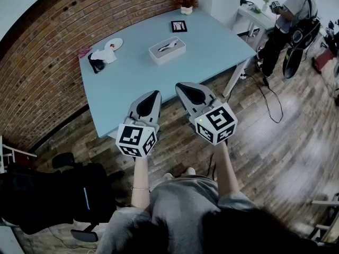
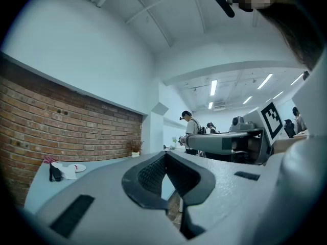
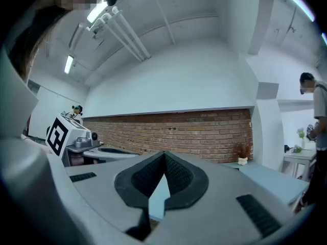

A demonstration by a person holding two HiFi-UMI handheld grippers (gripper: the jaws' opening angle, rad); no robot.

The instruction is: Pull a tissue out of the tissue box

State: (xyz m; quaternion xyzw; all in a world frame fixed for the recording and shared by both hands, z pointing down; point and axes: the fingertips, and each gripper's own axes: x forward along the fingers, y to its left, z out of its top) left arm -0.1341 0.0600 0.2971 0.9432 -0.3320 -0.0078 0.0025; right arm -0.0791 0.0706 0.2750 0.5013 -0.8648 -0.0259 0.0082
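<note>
You are standing at the near edge of the pale blue table (image 1: pixel 212 46) with both tools held level and low in front of you, which reads as a ready stance and not a reach: the left gripper (image 1: pixel 153 96) and the right gripper (image 1: pixel 183 87) hover side by side over the table's near edge, noses pointed toward the work, well apart from anything on the top. Each gripper's own view shows its ribbed pads meeting at the tips with nothing caught between them, so both are closed and empty; you will need to spread one pair before you can pinch anything. The tissue box (image 1: pixel 167 50), a shallow white box, sits out toward the middle of the table, well ahead of both tools and roughly in line with the gap between them, so either hand could go for it. A dark slot shows in its top, and a pale wisp there is probably the tissue, though it is too small to be sure. Neither gripper view shows the box at all: the tools' own grey bodies block the lower field. Around it lie a white plate (image 1: pixel 113 44) and a dark bundle (image 1: pixel 97 64) at the left, a black card (image 1: pixel 179 26) and a potted plant (image 1: pixel 186 8) at the far end. Another person (image 1: pixel 288 20) stands off to the right, cut by the frame
</note>
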